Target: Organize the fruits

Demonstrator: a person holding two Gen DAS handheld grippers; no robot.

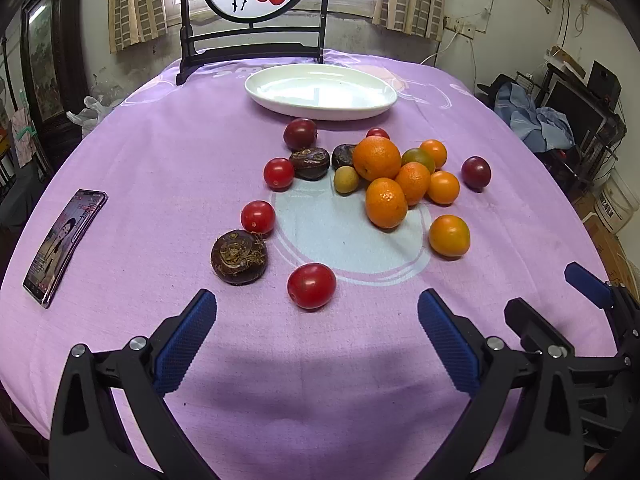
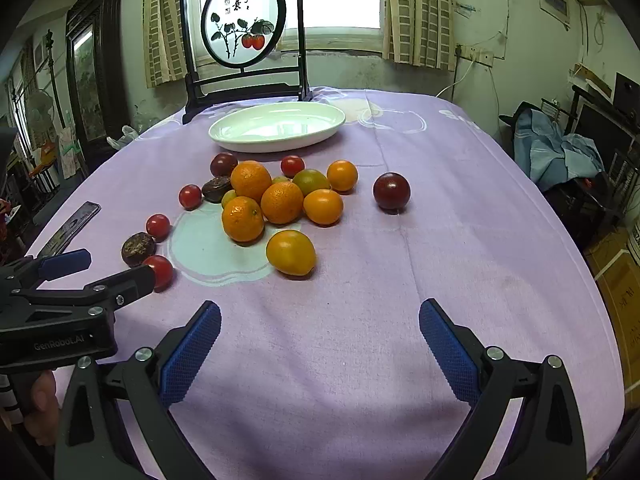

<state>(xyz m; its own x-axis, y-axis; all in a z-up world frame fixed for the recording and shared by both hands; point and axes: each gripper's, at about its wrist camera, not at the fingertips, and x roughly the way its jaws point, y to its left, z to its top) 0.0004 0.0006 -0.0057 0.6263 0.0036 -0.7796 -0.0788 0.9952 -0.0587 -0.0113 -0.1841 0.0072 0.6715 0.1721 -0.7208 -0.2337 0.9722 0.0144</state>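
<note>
Loose fruit lies mid-table on a purple cloth: several oranges (image 1: 386, 202) (image 2: 243, 218), several red tomatoes (image 1: 311, 285) (image 2: 162, 271), brown water chestnuts (image 1: 239, 256) (image 2: 137, 248) and dark plums (image 1: 476, 172) (image 2: 391, 192). Behind them stands an empty white oval plate (image 1: 320, 92) (image 2: 276, 126). My left gripper (image 1: 316, 312) is open just short of the nearest tomato, nothing between its blue pads. My right gripper (image 2: 320, 316) is open over bare cloth in front of a lone orange (image 2: 291, 252). Each gripper also shows at the edge of the other's view: the left gripper (image 2: 100, 268), the right gripper (image 1: 556, 292).
A phone (image 1: 64, 246) (image 2: 70, 228) lies on the cloth at the left. A framed round painting on a black stand (image 1: 256, 20) (image 2: 244, 48) rises behind the plate. The table drops off on the right toward clutter (image 2: 560, 152). A hand (image 2: 38, 408) grips the left tool.
</note>
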